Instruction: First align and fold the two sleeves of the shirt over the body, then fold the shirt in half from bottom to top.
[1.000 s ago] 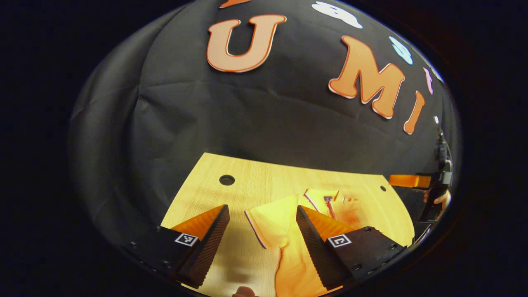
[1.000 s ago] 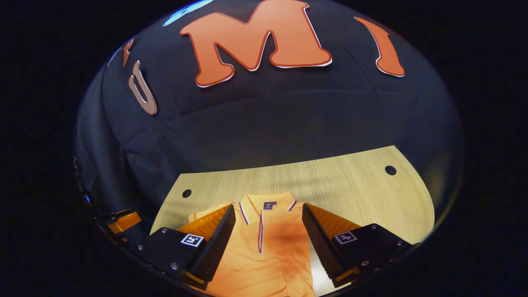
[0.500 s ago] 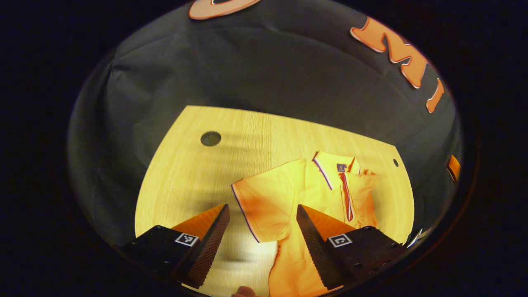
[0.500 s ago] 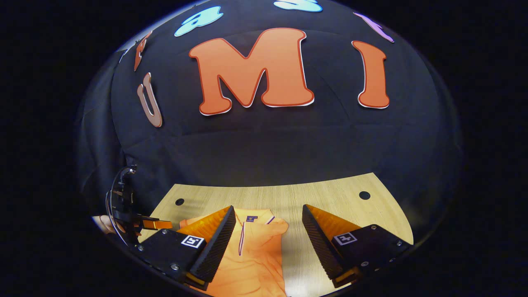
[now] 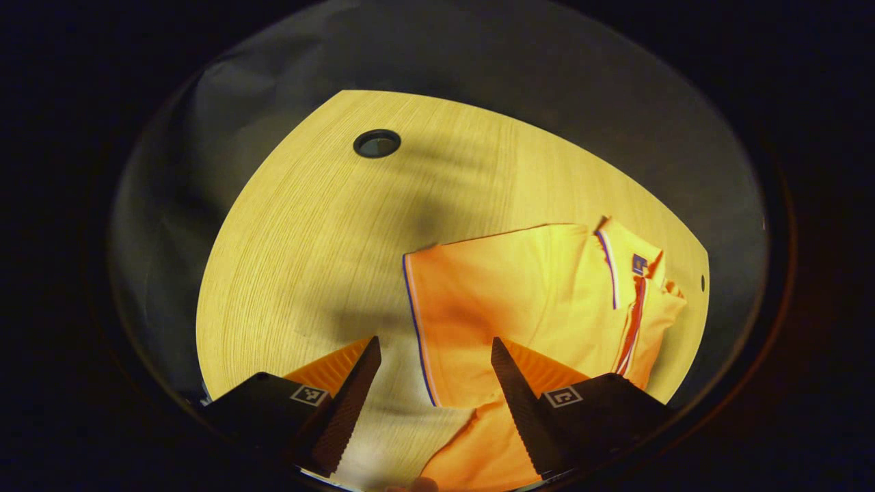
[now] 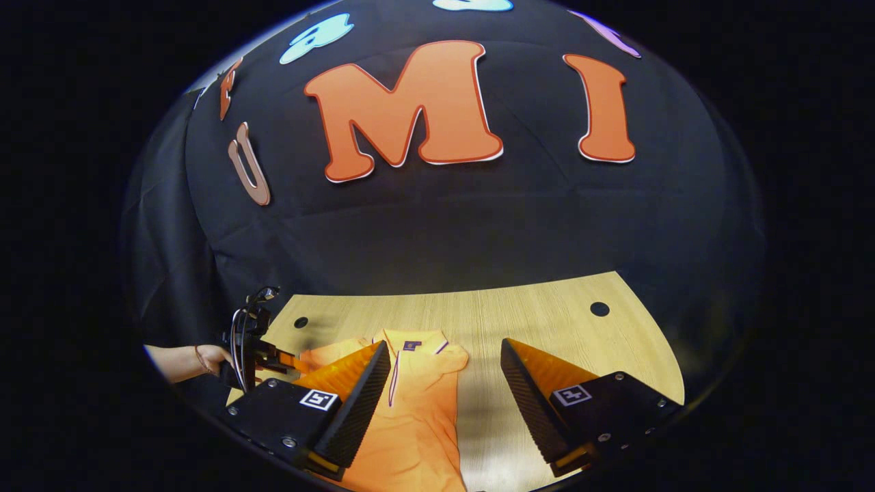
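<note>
The left gripper (image 5: 433, 348) has tipped down toward the table (image 5: 307, 225) since a second ago: in the left gripper view the booth wall has slid up and the left sleeve (image 5: 472, 307) of the orange shirt (image 5: 547, 287) now lies spread flat at 12 o'clock from its fingers, which are apart and hold nothing. I judge this to be the approach to the sleeve's striped cuff edge, so the first fold on this side is not yet done. In the right gripper view the right gripper (image 6: 444, 355) has drawn back and hovers with fingers apart, the shirt at 11 o'clock, its right sleeve already over the body. Nothing blocks the way; only round holes (image 5: 377, 143) mark the table.
</note>
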Demonstrator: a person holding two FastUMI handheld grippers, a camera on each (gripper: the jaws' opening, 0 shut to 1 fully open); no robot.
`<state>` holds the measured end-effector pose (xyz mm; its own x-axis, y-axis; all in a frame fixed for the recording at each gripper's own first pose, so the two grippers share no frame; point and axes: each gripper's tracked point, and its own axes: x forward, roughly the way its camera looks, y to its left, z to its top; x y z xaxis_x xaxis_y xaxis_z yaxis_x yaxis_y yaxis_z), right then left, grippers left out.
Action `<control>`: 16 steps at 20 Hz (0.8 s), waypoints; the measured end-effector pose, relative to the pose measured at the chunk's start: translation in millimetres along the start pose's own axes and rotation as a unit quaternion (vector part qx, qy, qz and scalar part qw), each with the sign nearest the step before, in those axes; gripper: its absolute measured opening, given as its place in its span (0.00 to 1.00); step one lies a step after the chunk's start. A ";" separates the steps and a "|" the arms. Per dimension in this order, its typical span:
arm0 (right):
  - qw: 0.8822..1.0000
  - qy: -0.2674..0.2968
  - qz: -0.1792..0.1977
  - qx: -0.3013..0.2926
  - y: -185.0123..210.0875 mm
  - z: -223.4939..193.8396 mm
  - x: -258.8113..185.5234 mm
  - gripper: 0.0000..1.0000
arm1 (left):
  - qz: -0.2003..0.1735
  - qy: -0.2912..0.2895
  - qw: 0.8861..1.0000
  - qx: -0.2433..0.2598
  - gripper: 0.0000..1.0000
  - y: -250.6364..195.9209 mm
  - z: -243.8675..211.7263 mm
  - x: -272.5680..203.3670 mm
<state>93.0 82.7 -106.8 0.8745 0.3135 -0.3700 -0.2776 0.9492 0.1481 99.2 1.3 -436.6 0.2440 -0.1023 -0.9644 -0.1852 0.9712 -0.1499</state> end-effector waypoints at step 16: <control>0.997 0.034 0.014 0.062 -33.0 -27.6 5.7 0.98 | 0.045 0.020 0.998 0.042 0.60 -3.3 -0.1 18.9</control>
<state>96.2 53.8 -139.0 0.8368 0.3449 -0.4253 -0.2467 0.9308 0.2696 104.4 -3.9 -454.3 0.1918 -0.0202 -0.9812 -0.1242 0.9912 -0.0446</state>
